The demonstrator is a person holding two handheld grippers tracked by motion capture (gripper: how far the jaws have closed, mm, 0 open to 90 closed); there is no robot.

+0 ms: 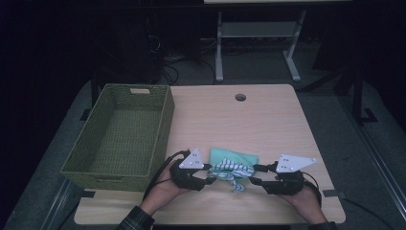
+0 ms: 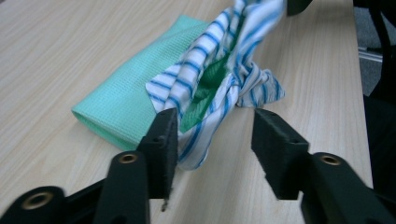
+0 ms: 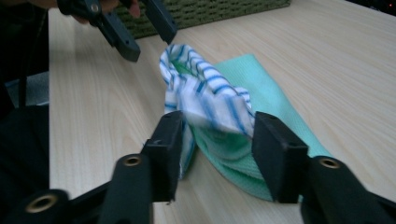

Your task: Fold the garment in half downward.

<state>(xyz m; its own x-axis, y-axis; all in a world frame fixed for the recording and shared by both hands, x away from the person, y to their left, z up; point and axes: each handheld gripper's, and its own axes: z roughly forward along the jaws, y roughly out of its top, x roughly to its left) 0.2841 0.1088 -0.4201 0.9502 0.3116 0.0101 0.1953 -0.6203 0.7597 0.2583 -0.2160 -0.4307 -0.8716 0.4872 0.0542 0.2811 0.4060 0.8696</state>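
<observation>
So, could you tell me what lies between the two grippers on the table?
In the high view, a blue-striped white cloth stretches between the left gripper and right gripper, partly over a folded green cloth.

A crumpled blue-and-white striped cloth (image 1: 232, 171) is lying bunched on the near edge of a folded mint-green waffle-weave cloth (image 1: 238, 156) on the light wooden table (image 1: 268, 120).

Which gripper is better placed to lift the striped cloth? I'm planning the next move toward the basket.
Probably the right gripper: its open jaws already straddle the striped cloth. The left gripper is also open, but the cloth lies against only one jaw, and it sits nearer the basket.
</observation>
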